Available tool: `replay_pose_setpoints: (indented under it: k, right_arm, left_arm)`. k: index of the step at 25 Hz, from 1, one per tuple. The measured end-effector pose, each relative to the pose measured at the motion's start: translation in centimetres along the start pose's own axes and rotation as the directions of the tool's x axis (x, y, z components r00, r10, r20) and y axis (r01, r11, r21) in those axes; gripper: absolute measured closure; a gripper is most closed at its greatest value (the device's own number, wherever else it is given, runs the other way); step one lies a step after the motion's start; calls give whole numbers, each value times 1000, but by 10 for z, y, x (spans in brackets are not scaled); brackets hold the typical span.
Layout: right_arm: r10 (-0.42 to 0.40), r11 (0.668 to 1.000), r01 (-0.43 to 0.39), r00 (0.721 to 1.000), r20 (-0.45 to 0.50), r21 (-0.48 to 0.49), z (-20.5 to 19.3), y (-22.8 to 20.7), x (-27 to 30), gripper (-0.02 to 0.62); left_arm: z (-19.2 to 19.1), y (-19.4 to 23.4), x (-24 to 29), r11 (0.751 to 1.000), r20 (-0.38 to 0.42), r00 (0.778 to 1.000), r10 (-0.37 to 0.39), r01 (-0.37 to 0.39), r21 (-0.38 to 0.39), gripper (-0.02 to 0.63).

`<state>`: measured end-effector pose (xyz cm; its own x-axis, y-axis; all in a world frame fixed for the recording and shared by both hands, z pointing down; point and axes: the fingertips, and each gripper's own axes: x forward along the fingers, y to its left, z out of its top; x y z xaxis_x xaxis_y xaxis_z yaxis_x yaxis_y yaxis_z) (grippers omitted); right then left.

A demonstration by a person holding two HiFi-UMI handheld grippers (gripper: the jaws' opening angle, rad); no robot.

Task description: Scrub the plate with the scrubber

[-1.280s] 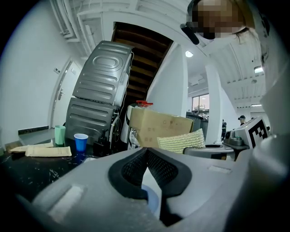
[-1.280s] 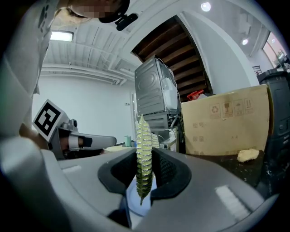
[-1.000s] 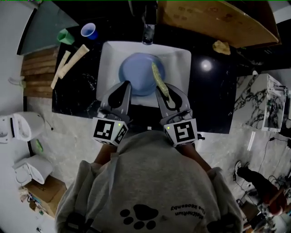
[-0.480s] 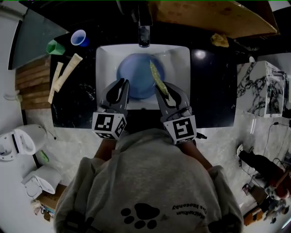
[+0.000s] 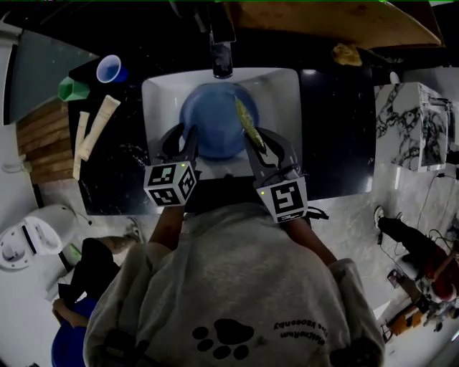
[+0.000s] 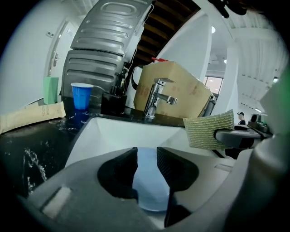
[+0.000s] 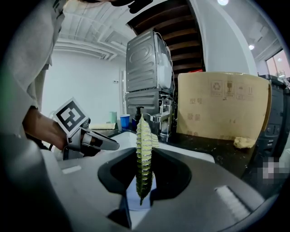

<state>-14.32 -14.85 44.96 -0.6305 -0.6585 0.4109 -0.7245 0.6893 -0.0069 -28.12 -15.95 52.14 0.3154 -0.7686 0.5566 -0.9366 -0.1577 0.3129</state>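
Observation:
A round blue plate [image 5: 214,115] lies in the white sink [image 5: 283,97]. My left gripper [image 5: 185,136] hangs over the plate's near left rim. Its jaws have just been opening and stand open, with only the plate [image 6: 147,183] showing through the gap of the left gripper [image 6: 147,158]. My right gripper [image 5: 262,147] is shut on a flat yellow-green scrubber [image 5: 247,122], which stands on edge over the plate's right side. The scrubber [image 7: 144,154] rises upright from the right gripper [image 7: 144,176], and the left gripper view shows the scrubber [image 6: 209,131] broadside.
A faucet [image 5: 221,54] stands behind the sink. On the black counter to the left are a blue cup [image 5: 109,69], a green cup [image 5: 72,88] and beige packets [image 5: 97,129]. A cardboard box [image 5: 337,21] and a yellowish lump [image 5: 346,54] sit at back right.
Both grippers have sunk closer to the sink. The left gripper's jaws have parted. A person has come into view at lower left.

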Motion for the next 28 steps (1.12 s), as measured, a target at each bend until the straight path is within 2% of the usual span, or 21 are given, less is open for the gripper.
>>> replay_pose_setpoints:
  k: [6,12,18,24,28]
  right_arm:
    - [15,1000,-16,999,-52,-5,-16,-6,20,520]
    - [26,1000,-25,996,-81,15,-25,-11,36,519]
    - [16,999,-11,994,-104,48,-35,-19,43,518]
    - [10,997,-2,993,-118,73,-42,-22,47,518]
    - [4,997,6,993,-121,83,-44,-25,47,518]
  left_arm:
    - [-22,22,17,996,-136,989,61,-70,-60,451]
    - [-40,39,33,984,-228,969,92,-124,-131,399]
    - [-59,58,45,964,-328,930,166,-223,-143,400]
    - [-95,71,55,945,-440,883,164,-268,-186,400]
    - [-104,74,58,935,-476,865,160,-287,-207,411]
